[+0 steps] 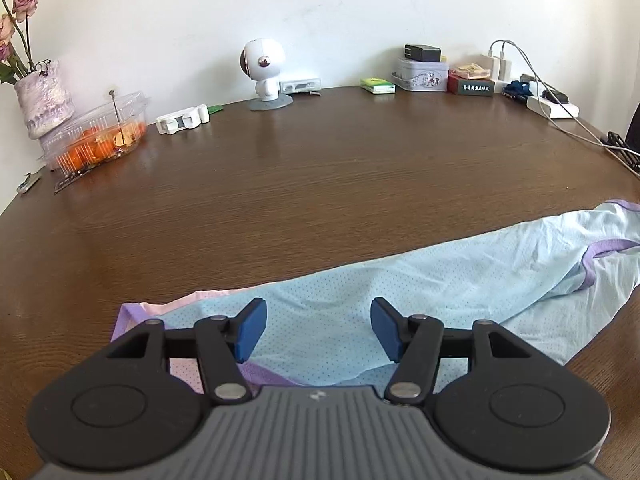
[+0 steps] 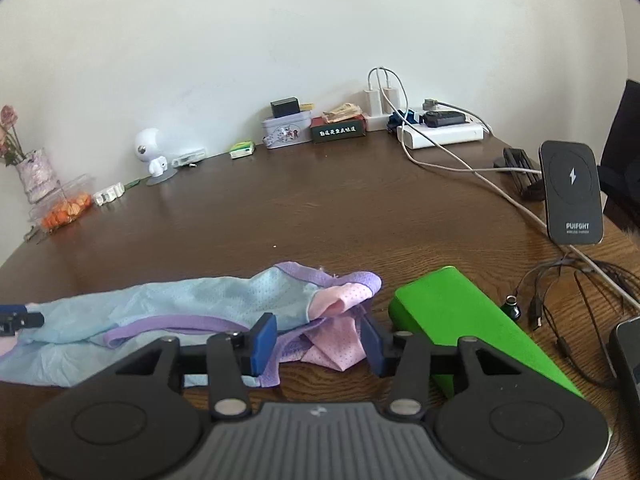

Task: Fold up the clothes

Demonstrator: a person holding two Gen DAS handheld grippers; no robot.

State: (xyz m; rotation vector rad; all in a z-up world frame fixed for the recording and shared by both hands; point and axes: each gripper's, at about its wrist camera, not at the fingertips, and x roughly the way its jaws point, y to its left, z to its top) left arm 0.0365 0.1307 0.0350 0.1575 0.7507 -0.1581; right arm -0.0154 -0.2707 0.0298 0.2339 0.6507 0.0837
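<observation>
A light blue mesh garment with purple trim and pink panels lies crumpled along the near edge of the brown wooden table. My left gripper is open, its blue pads spread just above the garment's left part. In the right wrist view the same garment stretches leftward, with its pink and purple end bunched at the right. My right gripper is open over that bunched pink end. The left gripper's tip shows at the far left edge of that view.
A green wedge-shaped object lies right of the garment. A black wireless charger, cables and a power strip sit right. A robot figurine, tins, a fruit box and a flower vase line the back.
</observation>
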